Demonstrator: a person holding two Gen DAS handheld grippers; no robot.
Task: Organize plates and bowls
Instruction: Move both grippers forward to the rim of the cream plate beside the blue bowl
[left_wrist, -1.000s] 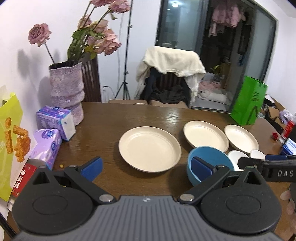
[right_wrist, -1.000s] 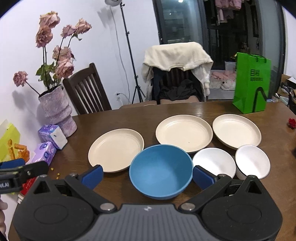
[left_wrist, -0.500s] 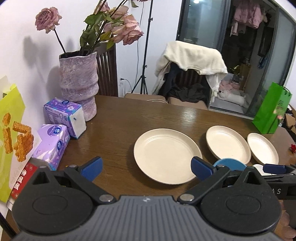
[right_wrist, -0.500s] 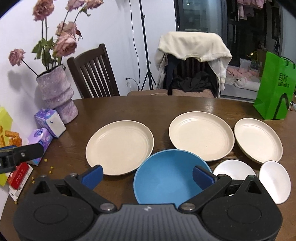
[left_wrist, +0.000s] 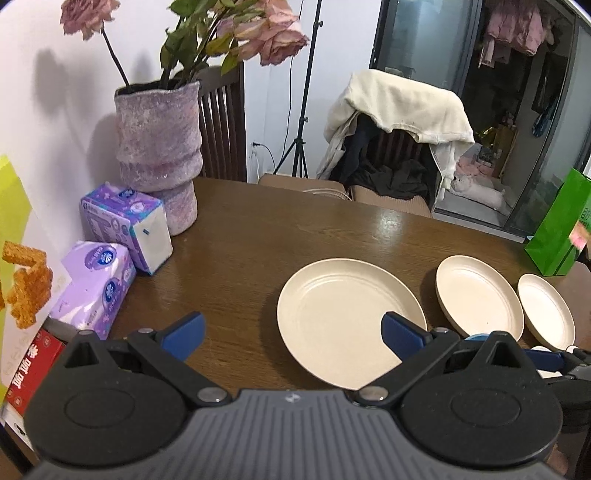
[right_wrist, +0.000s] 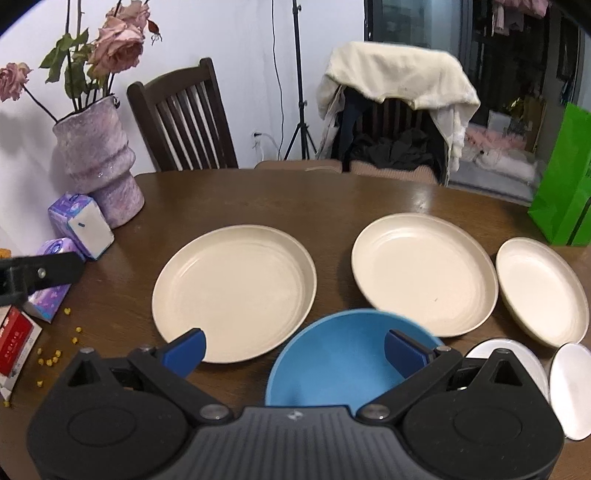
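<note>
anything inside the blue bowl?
Blue bowl looks empty: only bare blue interior shows in the right wrist view. Its near portion is hidden behind the right gripper.

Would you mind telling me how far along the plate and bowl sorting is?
Nothing looks stacked yet. The three cream plates lie apart; the blue bowl and two white bowls sit separately. Both the left gripper and right gripper are open, holding nothing. All the stacking remains.
</note>
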